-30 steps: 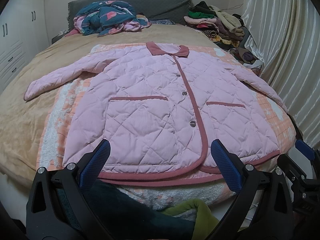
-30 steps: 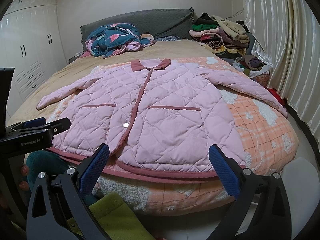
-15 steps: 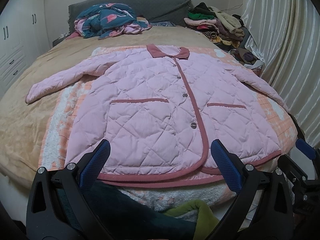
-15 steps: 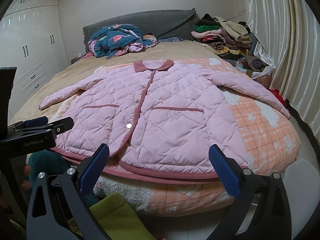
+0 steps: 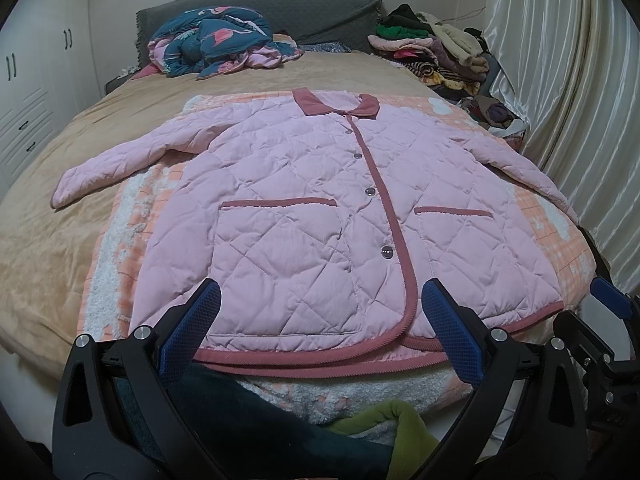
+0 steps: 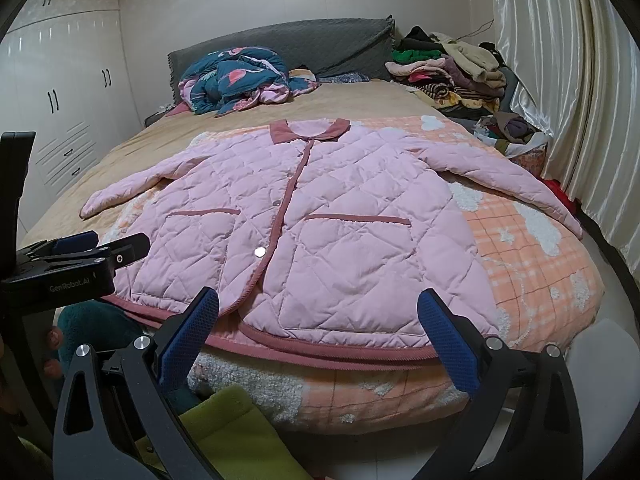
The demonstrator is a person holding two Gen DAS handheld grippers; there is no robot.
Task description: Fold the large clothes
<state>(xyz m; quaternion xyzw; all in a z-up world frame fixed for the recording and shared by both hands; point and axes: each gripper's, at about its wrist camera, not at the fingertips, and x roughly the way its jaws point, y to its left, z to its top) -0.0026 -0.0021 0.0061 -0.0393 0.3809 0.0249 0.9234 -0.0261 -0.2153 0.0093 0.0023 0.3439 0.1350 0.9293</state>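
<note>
The bed [image 5: 48, 240] carries a peach blanket [image 5: 560, 240], and on it the pink quilted jacket [image 5: 304, 208] lies flat, buttoned, sleeves spread left and right, hem at the near edge. Over the last second both views have crept slightly nearer and higher; nothing is folded yet, so this looks like the approach. The left gripper [image 5: 320, 330] and right gripper [image 6: 318, 330] hover off the near hem, jaws wide apart, empty.
</note>
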